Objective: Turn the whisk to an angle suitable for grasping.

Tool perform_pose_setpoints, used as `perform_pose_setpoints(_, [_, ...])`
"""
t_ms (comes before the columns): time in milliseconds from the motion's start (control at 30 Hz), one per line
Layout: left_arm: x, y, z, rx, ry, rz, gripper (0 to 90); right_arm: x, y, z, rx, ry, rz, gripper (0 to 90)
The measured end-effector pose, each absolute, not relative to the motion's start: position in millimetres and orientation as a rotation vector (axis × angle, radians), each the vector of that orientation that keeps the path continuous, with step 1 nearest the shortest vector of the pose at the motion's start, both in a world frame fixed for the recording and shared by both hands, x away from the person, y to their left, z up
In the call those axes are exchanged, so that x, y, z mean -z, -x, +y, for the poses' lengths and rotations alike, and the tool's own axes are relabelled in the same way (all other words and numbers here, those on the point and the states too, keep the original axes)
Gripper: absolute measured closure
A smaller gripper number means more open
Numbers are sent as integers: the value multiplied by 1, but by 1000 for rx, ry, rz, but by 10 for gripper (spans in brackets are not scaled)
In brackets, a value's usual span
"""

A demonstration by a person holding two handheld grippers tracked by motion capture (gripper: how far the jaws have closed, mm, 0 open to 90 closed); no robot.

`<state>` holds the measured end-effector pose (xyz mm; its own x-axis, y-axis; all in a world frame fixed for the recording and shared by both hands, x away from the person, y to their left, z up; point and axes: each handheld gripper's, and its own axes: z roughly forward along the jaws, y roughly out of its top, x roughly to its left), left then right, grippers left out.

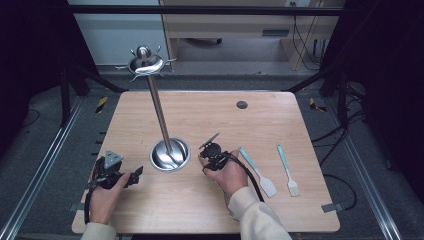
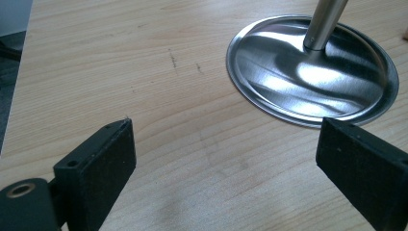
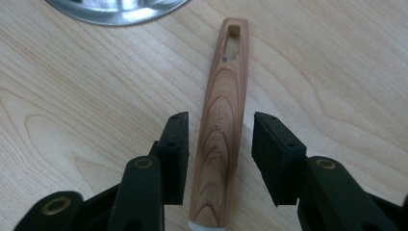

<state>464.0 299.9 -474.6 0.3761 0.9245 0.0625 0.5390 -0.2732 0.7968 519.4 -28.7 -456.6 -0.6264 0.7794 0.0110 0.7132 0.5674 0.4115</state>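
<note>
On the bench right of the stand (image 1: 170,155), the right claw (image 3: 219,154) stands open astride a wooden handle (image 3: 223,120), its long axis running straight ahead; left claw (image 2: 216,163) open, empty.

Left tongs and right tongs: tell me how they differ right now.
The left tongs stand wide apart, while the right tongs stand narrower. The left tongs have only bare table between them, with the steel stand base just ahead. The right tongs straddle a wooden handle, with a gap on each side. Both are open, black-padded and gripping nothing.
</note>
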Motion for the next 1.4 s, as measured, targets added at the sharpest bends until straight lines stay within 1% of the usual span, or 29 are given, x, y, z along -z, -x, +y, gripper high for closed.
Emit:
perform_pose_setpoints(500, [474,-464,300,-700,-1947,1258,63,465,-523,-20,-453,-1318,2647,579])
perform_pose_setpoints(1133, [475,-466,299,-705,-1960,1258,63,468,-524,-25,-430,-1383,2652,682])
perform_pose_setpoints(1400, [476,-466,299,-703,-1964,1259,63,460,-527,-27,-435,-1378,2634,687])
